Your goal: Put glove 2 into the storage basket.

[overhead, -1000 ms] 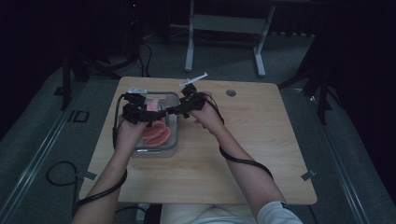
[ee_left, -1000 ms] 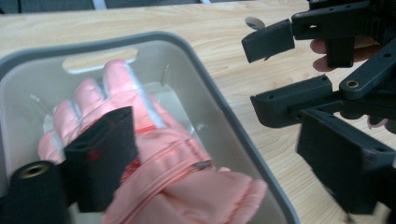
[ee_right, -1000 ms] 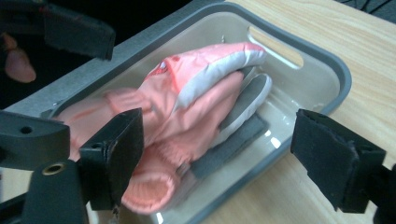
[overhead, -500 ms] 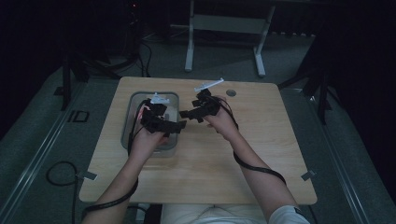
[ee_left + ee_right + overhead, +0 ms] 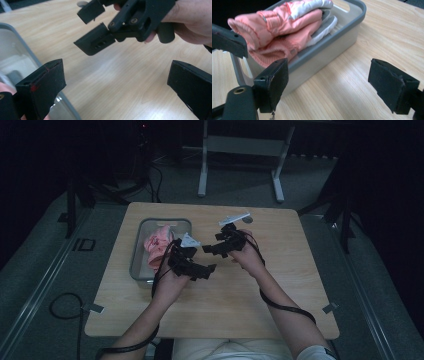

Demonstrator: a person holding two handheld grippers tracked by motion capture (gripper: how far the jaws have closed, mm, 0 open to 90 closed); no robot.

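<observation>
We held both grippers above the wooden table (image 5: pixel 260 290), just right of the grey bin (image 5: pixel 137 250), their tips facing each other and apart. Our left gripper (image 5: pixel 204 270) had its jaws spread wide with nothing between them, and so did our right gripper (image 5: pixel 210 249), which the left gripper view caught close ahead (image 5: pixel 91 30). The pink padded jacket (image 5: pixel 284 27) lay folded inside the bin (image 5: pixel 329 47), bulging over its rim, untouched by either gripper.
</observation>
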